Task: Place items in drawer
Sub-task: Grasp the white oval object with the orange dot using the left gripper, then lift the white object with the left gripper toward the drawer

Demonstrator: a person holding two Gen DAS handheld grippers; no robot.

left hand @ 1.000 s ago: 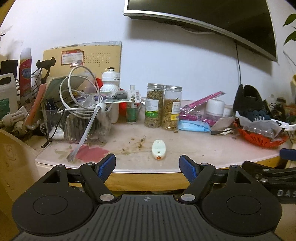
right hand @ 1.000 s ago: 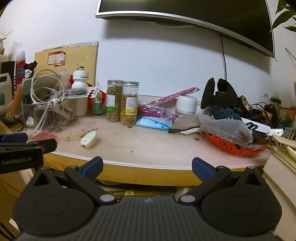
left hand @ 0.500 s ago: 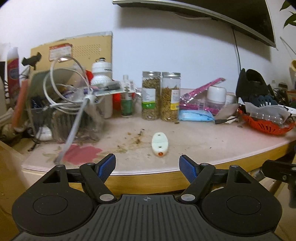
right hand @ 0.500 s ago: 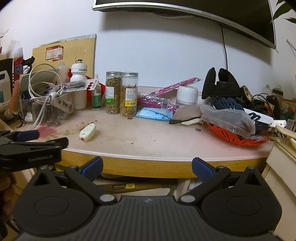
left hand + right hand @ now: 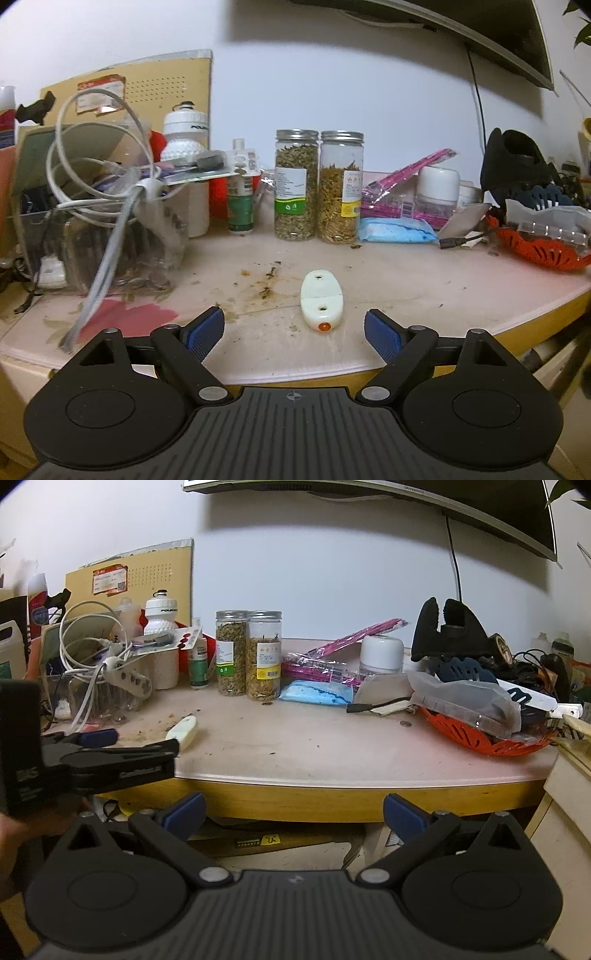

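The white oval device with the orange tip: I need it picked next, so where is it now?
The white oval device lies flat near the table's front edge, just ahead of the open left gripper, in front of the two herb jars.

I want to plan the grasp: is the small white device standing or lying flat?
Lying flat: the white device rests lengthwise on the table, between the open left gripper fingers.

The left claw point(image 5: 294, 331) is hanging with its blue pads spread wide over the near edge of the worktop point(image 5: 406, 280). A white oval device point(image 5: 321, 300) is lying just beyond at 12 o'clock, orange button nearest. Two herb jars point(image 5: 318, 186) are standing farther back.
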